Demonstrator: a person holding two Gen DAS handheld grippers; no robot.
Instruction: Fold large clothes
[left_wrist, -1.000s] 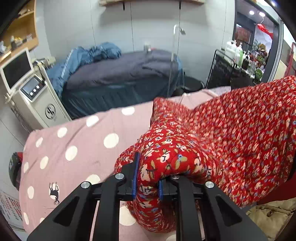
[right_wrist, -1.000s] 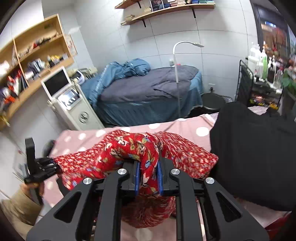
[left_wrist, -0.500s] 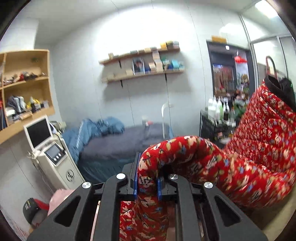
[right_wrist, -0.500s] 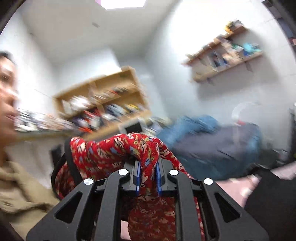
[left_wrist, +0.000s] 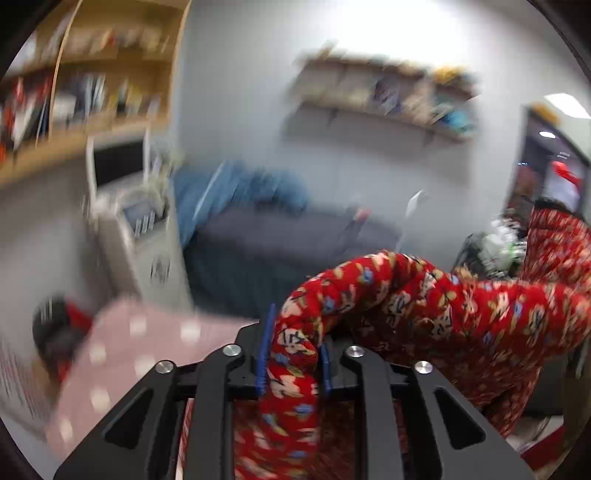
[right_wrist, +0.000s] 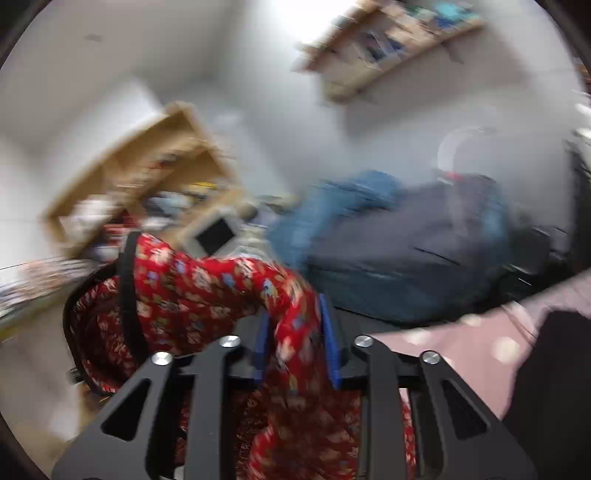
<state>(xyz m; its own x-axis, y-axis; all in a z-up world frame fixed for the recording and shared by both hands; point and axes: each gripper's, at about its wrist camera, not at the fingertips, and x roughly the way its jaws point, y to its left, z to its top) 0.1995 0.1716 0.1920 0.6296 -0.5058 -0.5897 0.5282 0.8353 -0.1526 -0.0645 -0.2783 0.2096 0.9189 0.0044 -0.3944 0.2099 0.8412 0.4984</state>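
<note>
A red floral quilted garment (left_wrist: 461, 306) hangs in the air between my two grippers, above the pink polka-dot bed cover (left_wrist: 140, 350). In the left wrist view a thick roll of it fills the gap of my left gripper (left_wrist: 293, 350); the jaws are opening, but both blue pads still touch the cloth. In the right wrist view the garment (right_wrist: 207, 291) runs off to the left from my right gripper (right_wrist: 295, 332). Those jaws are opening too, and the fold sits loosely between them with a gap beside the left pad. Both views are blurred by motion.
A black garment (right_wrist: 554, 387) lies on the pink cover (right_wrist: 461, 343) at the right. Beyond stand a treatment bed with a dark cover (left_wrist: 280, 236) and a blue quilt (right_wrist: 343, 206), a white machine with a screen (left_wrist: 144, 236) and wooden wall shelves (left_wrist: 92, 110).
Both grippers swung the garment up off the pink cover, and both views then tipped back down. The gap between each pair of pads has widened around the cloth.
</note>
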